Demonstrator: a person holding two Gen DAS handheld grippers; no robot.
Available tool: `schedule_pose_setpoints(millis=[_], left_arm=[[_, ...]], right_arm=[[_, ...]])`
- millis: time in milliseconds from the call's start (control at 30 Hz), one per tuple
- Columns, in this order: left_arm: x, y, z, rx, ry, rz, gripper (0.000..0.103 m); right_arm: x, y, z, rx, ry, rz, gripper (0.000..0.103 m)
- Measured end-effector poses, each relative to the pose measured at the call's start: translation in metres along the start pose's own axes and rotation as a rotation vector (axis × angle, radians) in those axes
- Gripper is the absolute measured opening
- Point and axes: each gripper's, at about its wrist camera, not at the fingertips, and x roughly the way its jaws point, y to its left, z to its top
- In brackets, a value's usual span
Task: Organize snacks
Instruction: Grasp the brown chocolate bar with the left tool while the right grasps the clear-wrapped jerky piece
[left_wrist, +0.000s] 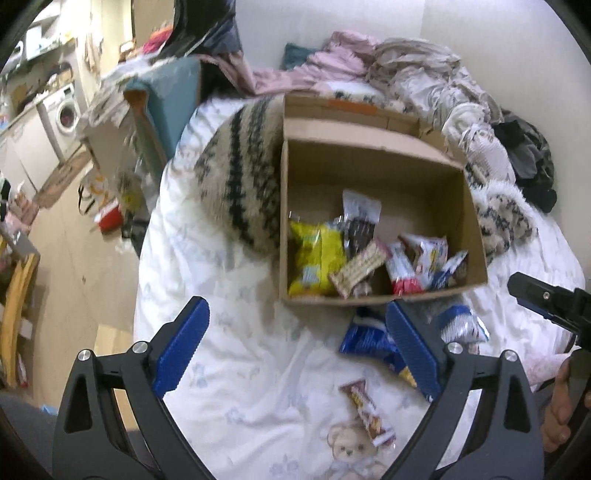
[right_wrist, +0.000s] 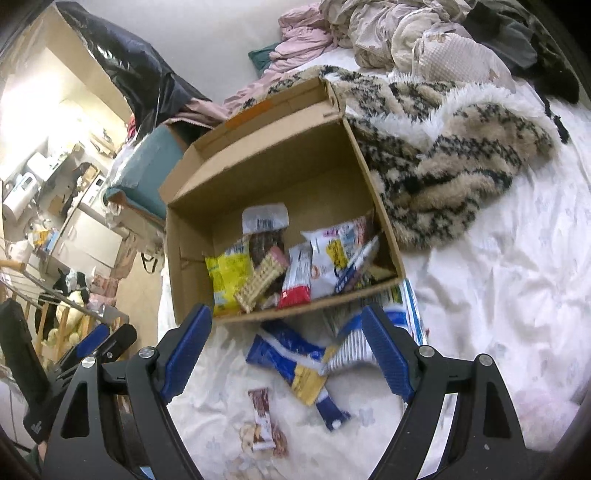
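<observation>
Your left hand-held gripper (left_wrist: 295, 343) hangs released over the white bed sheet (left_wrist: 236, 332), its blue pads spread wide with nothing between them. Your right hand-held gripper (right_wrist: 290, 345) is likewise released and empty, just short of the near wall of the cardboard box (right_wrist: 192, 258). That box sits open on the bed, against a furry patterned blanket (right_wrist: 454, 173). Inside it you have a yellow packet (right_wrist: 227, 275), a wafer bar (right_wrist: 260, 282), a red-and-white packet (right_wrist: 295, 284), a white pouch (right_wrist: 336, 254) and a dark packet with a barcode label (right_wrist: 264, 230). Outside the box, on the sheet just before its near wall, lie a blue wrapper (right_wrist: 291, 360) and a blue-and-white striped packet (right_wrist: 354, 343), which touch. Nearer you, apart from them, lies a small brown snack bar (right_wrist: 262, 419).
</observation>
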Motion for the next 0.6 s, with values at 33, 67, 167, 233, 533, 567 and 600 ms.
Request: schedule_pose_setpoints(millis=[33,67,167,233,533,567,600], left_arm=[[0.002,0.001,-0.004,-0.006,0.019,0.001,0.095],[0.004,0.002,-0.007,-0.012,0.035,-0.001,0.095],[0.011,0.005,-0.020,-0.046,0.107,-0.043,0.095],[0.016,0.001,-0.029,-0.046,0.145,-0.066,0.095],[0.076,-0.023,-0.073,-0.117,0.440,-0.155,0.078],[0.081,-0.031,-0.077,-0.101,0.450,-0.158,0.073],[0.086,-0.040,-0.080,-0.078,0.459,-0.159,0.072]], right_arm=[[0.000,0.000,-0.004,-0.005,0.007,-0.007,0.086],[-0.001,-0.001,-0.008,-0.008,0.013,-0.012,0.086],[0.000,-0.005,-0.020,-0.003,0.038,-0.016,0.086],[0.006,-0.012,-0.027,0.032,0.070,0.000,0.086],[0.023,-0.029,-0.040,0.116,0.141,-0.042,0.086],[0.023,-0.031,-0.040,0.123,0.137,-0.044,0.086],[0.022,-0.032,-0.040,0.129,0.136,-0.046,0.086]])
